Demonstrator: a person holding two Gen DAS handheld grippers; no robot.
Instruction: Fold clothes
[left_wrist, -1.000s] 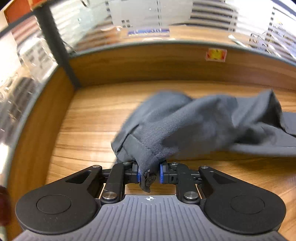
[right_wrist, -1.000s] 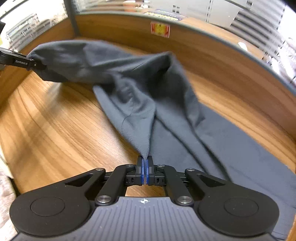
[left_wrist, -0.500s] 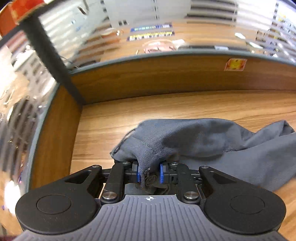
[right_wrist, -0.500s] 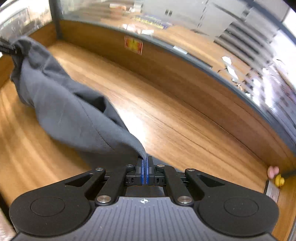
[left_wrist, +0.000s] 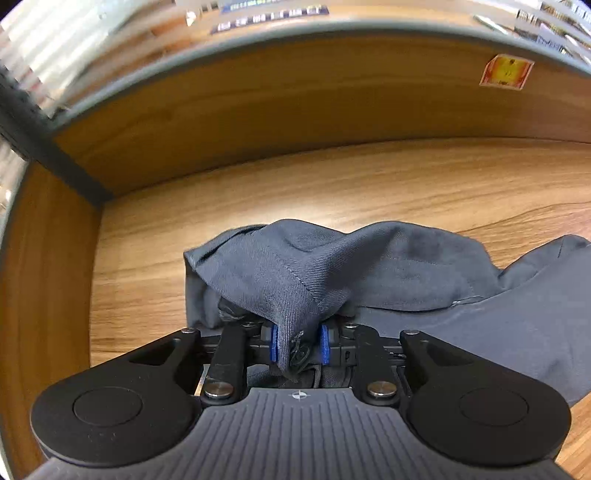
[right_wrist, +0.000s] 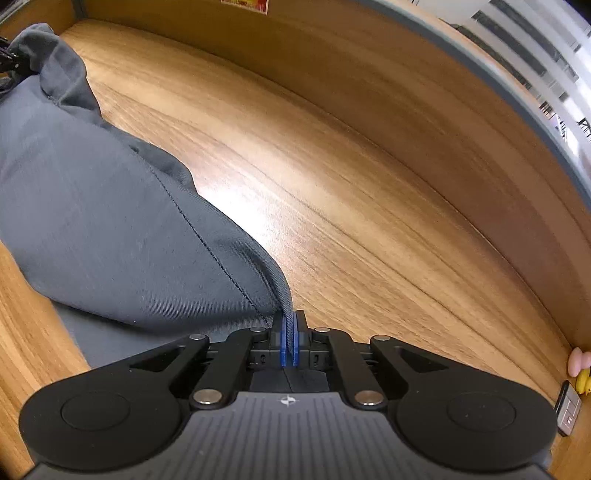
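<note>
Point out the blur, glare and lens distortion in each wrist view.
Left wrist view: the glass partition at top left is smeared by motion blur, the wooden wall bows under fisheye, and the grey garment is fairly sharp. Right wrist view: a bright glare patch sits on the tabletop beside the cloth, and the wall curves strongly.

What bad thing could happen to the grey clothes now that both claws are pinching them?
1. The right claw pinches only a thin edge of the grey garment, so a tug might pull it free.
2. The left claw grips a thick bunch near a button; the fold may come out lumpy.
3. Cloth is already piled and creased on the wooden table, so wrinkles could get folded in.
</note>
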